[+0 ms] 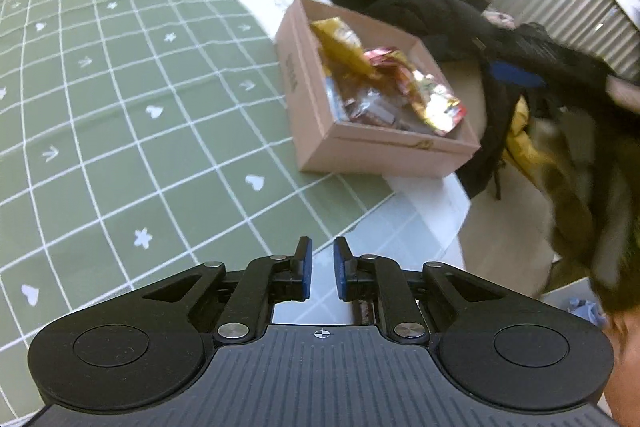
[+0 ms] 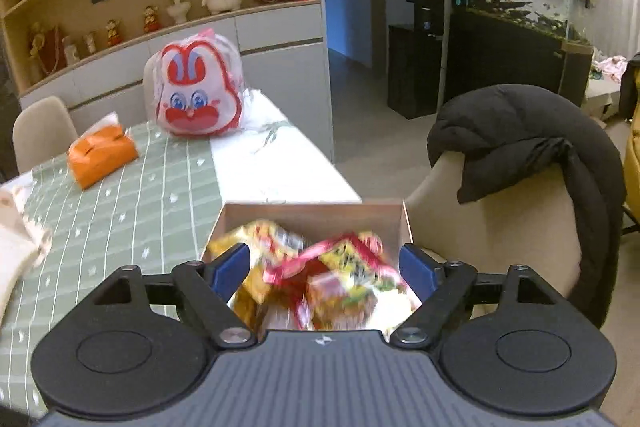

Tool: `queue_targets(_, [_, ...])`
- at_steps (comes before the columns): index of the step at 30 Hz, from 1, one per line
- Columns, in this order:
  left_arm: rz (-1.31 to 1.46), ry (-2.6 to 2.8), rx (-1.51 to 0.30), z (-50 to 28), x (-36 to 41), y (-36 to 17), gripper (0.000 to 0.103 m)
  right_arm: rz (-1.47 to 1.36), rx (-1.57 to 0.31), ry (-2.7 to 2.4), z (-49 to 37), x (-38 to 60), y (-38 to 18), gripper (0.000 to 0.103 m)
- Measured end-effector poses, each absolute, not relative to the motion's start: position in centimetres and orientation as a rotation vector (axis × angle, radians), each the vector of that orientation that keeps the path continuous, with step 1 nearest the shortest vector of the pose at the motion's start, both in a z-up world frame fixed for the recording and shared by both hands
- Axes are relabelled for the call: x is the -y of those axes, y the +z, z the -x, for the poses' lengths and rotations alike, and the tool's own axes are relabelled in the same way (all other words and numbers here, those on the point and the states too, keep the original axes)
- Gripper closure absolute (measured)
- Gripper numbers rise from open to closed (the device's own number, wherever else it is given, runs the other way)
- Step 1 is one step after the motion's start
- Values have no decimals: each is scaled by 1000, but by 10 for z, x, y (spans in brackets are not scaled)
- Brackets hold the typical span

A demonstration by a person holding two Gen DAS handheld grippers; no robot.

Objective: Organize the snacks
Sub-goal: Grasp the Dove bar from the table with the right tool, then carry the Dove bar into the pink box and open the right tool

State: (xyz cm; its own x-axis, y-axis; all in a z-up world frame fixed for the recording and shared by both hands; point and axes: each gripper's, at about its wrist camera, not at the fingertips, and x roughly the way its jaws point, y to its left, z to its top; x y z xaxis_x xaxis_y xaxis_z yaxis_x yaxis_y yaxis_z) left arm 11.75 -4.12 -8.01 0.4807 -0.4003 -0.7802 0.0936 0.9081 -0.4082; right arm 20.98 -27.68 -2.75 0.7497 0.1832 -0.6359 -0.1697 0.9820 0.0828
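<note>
Just ahead of the right tool [image 2: 322, 269], at twelve o'clock, sits the shallow pink cardboard box [image 2: 312, 213], and the tool's blue pads stand wide apart above it, gripping nothing. Inside lies a loose heap of crinkly foil snack packets [image 2: 340, 279] in yellow and red, blurred in this view. They look light, soft and slippery; a packet would likely be best pinched at a flat sealed edge or a corner, not across its puffed middle, which could crush the contents.

The left tool [image 1: 320, 269] hovers over the green checked tablecloth on the table [image 1: 120, 107], jaws narrow with a slim gap, empty. From there the box [image 1: 304, 107] lies at about one o'clock, near the table's edge.

Farther off, at eleven o'clock, rest an orange tissue pack [image 2: 102, 157] and a red-and-white rabbit-face bag [image 2: 198, 89].
</note>
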Motion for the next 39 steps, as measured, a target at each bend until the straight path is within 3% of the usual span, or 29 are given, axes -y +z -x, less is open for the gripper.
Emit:
queue_targets(10, [365, -247, -1175, -111, 46, -113, 89, -45, -963, 309, -81, 255, -87, 22])
queue_targets(14, [371, -231, -1156, -104, 46, -110, 89, 70, -1022, 350, -54, 219, -117, 38])
queue_targets(18, [385, -216, -1142, -100, 40, -106, 89, 135, -1007, 363, -47, 203, -123, 41])
queue_targets(21, [392, -205, -1142, -97, 37, -104, 89, 160, -991, 368, -46, 200, -121, 58])
queue_targets(23, [396, -202, -1141, -94, 35, -103, 89, 141, -1003, 387, -49, 201, -121, 59])
queue_targets(29, [409, -195, -1134, -91, 29, -101, 89, 83, -920, 380, -56, 224, -88, 59])
queue_targets(34, [396, -223, -1121, -93, 31, -94, 89, 47, -743, 338, -67, 244, -30, 62])
queue_targets(37, [382, -248, -1102, -96, 35, -86, 89, 67, -605, 321, -80, 250, 13, 76])
queue_targets(38, [379, -256, -1094, -97, 36, -83, 89, 83, -566, 318, -88, 250, 25, 88])
queue_targets(39, [377, -263, -1088, -98, 37, -80, 89, 98, -531, 310, -97, 250, 38, 89])
